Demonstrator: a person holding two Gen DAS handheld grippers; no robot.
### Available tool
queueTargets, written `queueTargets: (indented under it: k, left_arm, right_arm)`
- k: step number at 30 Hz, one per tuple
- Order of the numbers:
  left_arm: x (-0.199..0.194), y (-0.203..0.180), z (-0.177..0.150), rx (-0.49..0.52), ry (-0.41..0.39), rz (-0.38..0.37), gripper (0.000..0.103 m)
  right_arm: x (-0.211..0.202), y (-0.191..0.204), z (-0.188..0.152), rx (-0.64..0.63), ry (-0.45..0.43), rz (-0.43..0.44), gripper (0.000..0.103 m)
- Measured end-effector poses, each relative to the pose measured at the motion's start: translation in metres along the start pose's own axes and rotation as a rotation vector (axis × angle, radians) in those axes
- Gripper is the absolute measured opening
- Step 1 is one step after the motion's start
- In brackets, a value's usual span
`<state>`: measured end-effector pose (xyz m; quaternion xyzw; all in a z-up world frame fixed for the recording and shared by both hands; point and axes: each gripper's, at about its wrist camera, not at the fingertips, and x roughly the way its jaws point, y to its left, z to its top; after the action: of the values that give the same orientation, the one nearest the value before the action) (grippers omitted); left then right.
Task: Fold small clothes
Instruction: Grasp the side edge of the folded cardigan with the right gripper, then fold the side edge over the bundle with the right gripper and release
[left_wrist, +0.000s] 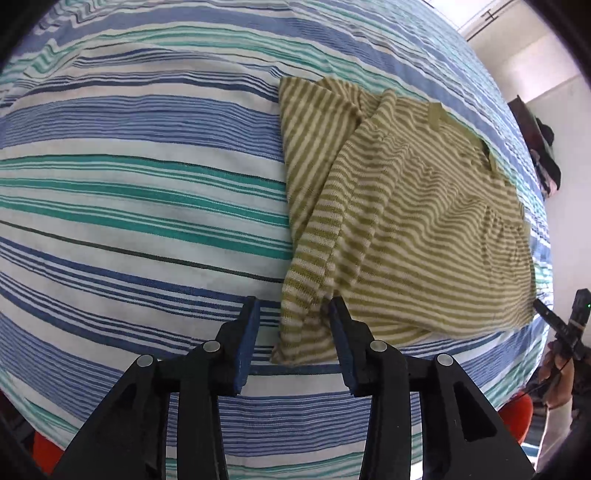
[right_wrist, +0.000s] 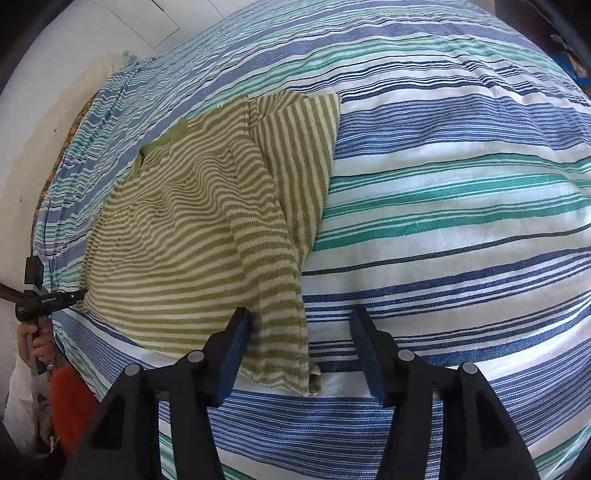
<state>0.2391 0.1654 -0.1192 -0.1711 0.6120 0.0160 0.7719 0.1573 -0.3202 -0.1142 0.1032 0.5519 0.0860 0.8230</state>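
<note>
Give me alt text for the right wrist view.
An open tool hangs over the sleeve cuff of a green-striped top lying partly folded on a blue, teal and white striped bedsheet.

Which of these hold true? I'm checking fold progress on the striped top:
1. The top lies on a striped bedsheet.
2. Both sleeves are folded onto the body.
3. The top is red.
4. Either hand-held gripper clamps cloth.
1. True: the olive-and-cream striped knit top lies on the blue, teal and white striped bedsheet.
2. True.
3. False: olive and cream.
4. False: left hand-held gripper and right hand-held gripper both stand open over sleeve cuffs.
</note>
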Motion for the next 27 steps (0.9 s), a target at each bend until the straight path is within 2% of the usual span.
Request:
queueTargets:
  k: [2, 3, 4, 6, 8, 10, 13, 15, 17, 18, 19, 20, 24, 27]
  left_arm:
    - [-0.025, 0.0, -0.003, 0.023, -0.099, 0.096, 0.049]
    - [-0.036, -0.002, -0.003, 0.032, -0.146, 0.119, 0.051]
    - [-0.045, -0.004, 0.0, 0.043, -0.185, 0.121, 0.054]
    - [-0.054, -0.019, 0.004, 0.079, -0.23, 0.085, 0.056]
    - [-0.052, -0.043, 0.009, 0.133, -0.243, 0.048, 0.062]
    - [-0.042, -0.067, 0.009, 0.193, -0.246, 0.038, 0.063]
    - [-0.024, -0.091, 0.005, 0.221, -0.23, 0.065, 0.063]
    - [-0.014, -0.096, -0.002, 0.206, -0.205, 0.033, 0.063]
    - [-0.007, -0.099, -0.012, 0.203, -0.188, 0.016, 0.063]
    - [-0.004, -0.099, -0.017, 0.207, -0.18, 0.021, 0.063]
    - [-0.001, -0.1, -0.022, 0.214, -0.174, 0.029, 0.063]
    - [0.0, -0.101, -0.027, 0.223, -0.171, 0.037, 0.063]
    - [0.002, -0.114, -0.039, 0.263, -0.188, 0.043, 0.063]
    - [0.007, -0.142, -0.041, 0.313, -0.185, 0.039, 0.063]
  right_arm:
    - [-0.019, 0.002, 0.007, -0.038, -0.046, -0.069, 0.063]
    - [-0.028, 0.003, 0.013, -0.057, -0.072, -0.101, 0.063]
    - [-0.037, 0.005, 0.018, -0.072, -0.099, -0.113, 0.063]
    - [-0.047, 0.017, 0.036, -0.092, -0.131, -0.058, 0.063]
    - [-0.042, 0.041, 0.059, -0.114, -0.133, 0.024, 0.063]
    - [-0.022, 0.069, 0.083, -0.14, -0.122, 0.058, 0.063]
    - [0.02, 0.086, 0.12, -0.135, -0.118, -0.005, 0.063]
    - [0.053, 0.084, 0.143, -0.098, -0.09, -0.063, 0.063]
    - [0.079, 0.076, 0.156, -0.065, -0.056, -0.021, 0.061]
    - [0.09, 0.077, 0.159, -0.072, -0.032, -0.011, 0.046]
    - [0.097, 0.081, 0.162, -0.105, -0.015, -0.064, 0.029]
    - [0.099, 0.087, 0.164, -0.15, -0.026, -0.111, 0.006]
    - [0.078, 0.093, 0.171, -0.221, -0.142, -0.153, 0.005]
    - [0.085, 0.079, 0.175, -0.196, -0.106, -0.147, 0.008]
